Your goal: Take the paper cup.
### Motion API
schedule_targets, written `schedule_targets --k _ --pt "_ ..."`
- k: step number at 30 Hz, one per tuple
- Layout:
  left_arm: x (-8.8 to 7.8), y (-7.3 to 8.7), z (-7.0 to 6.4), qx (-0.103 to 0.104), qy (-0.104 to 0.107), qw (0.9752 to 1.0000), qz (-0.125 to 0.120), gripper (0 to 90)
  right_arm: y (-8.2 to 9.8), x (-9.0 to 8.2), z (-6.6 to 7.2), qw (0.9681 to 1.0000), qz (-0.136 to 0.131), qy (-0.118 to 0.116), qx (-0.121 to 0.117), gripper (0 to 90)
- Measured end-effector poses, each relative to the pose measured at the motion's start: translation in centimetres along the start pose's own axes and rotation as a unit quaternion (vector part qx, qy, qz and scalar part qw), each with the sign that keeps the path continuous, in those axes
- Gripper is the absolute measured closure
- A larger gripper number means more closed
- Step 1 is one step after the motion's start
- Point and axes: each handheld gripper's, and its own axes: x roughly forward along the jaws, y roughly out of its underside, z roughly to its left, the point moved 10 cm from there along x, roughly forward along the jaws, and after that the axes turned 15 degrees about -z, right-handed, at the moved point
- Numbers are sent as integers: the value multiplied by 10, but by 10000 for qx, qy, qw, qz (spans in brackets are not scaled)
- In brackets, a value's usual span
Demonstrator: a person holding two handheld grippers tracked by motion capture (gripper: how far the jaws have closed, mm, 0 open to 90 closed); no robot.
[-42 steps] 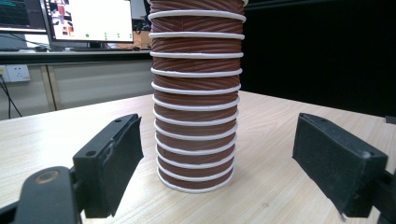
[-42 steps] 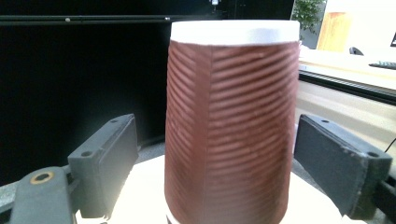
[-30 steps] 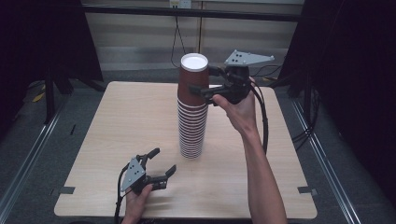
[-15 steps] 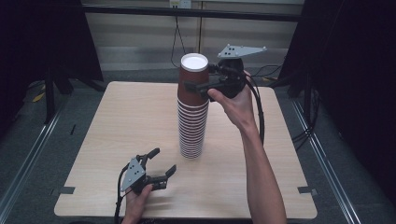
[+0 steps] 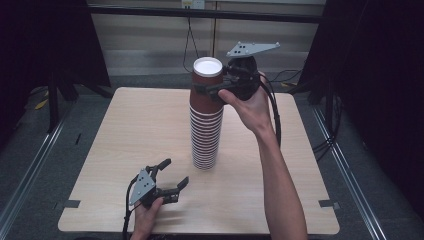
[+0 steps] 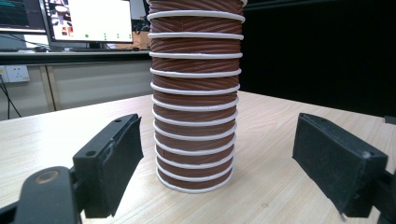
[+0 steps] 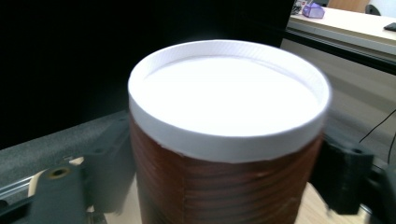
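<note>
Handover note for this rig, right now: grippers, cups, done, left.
Right gripper: jaws on either side of the top cup, close against it; firm grip can't be confirmed.
Left gripper: open, low on the table, facing the stack's base, touching nothing.
Cup stack: upright mid-table, top cup apparently not yet separated.
Left: probably lift the top cup off; steady the base if the stack rises with it.

A tall upright stack of ribbed brown paper cups with white rolled rims [image 5: 204, 127] stands near the middle of the light wooden surface [image 5: 125, 135]; its top cup [image 5: 207, 86] sits raised, white inside.
</note>
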Motion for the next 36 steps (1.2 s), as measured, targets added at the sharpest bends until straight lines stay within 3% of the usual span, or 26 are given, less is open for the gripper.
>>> schedule_targets --k 4,20,24,36 --pt "0 0 0 9 5 10000 5 155 0 0 0 10000 8 -10 4 206" --pt "0 0 0 5 7 10000 2 155 -16 -5 1 9992 -386 -19 34 215" --pt "0 0 0 5 1 10000 7 155 -24 -8 0 9982 -602 -24 64 216" --pt "0 0 0 10 4 10000 7 155 -34 -14 1 9956 -923 15 125 219"
